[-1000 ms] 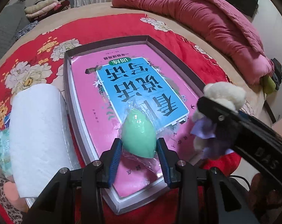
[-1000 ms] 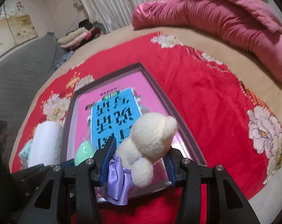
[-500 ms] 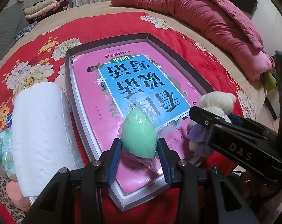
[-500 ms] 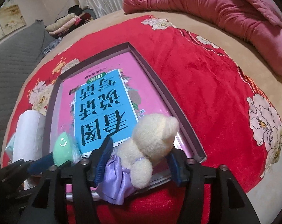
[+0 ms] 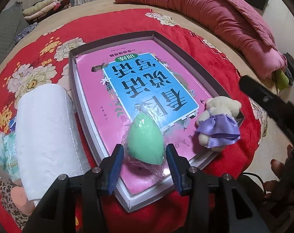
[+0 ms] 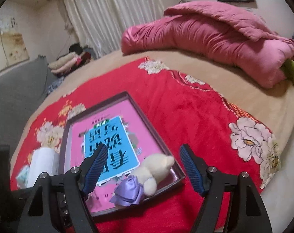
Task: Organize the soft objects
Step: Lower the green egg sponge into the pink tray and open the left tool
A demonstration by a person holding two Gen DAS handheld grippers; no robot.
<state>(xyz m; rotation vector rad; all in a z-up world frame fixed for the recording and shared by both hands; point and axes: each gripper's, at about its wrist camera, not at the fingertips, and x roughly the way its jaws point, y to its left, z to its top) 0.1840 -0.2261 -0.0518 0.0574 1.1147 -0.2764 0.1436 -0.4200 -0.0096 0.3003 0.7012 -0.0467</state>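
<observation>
My left gripper (image 5: 145, 160) is shut on a green egg-shaped sponge (image 5: 146, 139) in clear wrap, held low over the near end of a shallow grey box (image 5: 73, 62) that holds a pink and blue book (image 5: 147, 89). A cream teddy bear in a purple dress (image 5: 218, 123) lies in the box's near right corner; it also shows in the right wrist view (image 6: 147, 176). My right gripper (image 6: 145, 167) is open and empty, raised above the bear.
A white paper towel roll (image 5: 45, 132) lies left of the box, with a tissue pack (image 5: 5, 151) and a peach sponge (image 5: 20, 196) beside it. A red floral blanket (image 6: 185, 106) covers the bed. A rolled pink quilt (image 6: 215, 36) lies at the back.
My right gripper has opened and let go of the teddy bear, which now lies in the box's near right corner. The gripper has pulled up and away. The left gripper has stayed put.
</observation>
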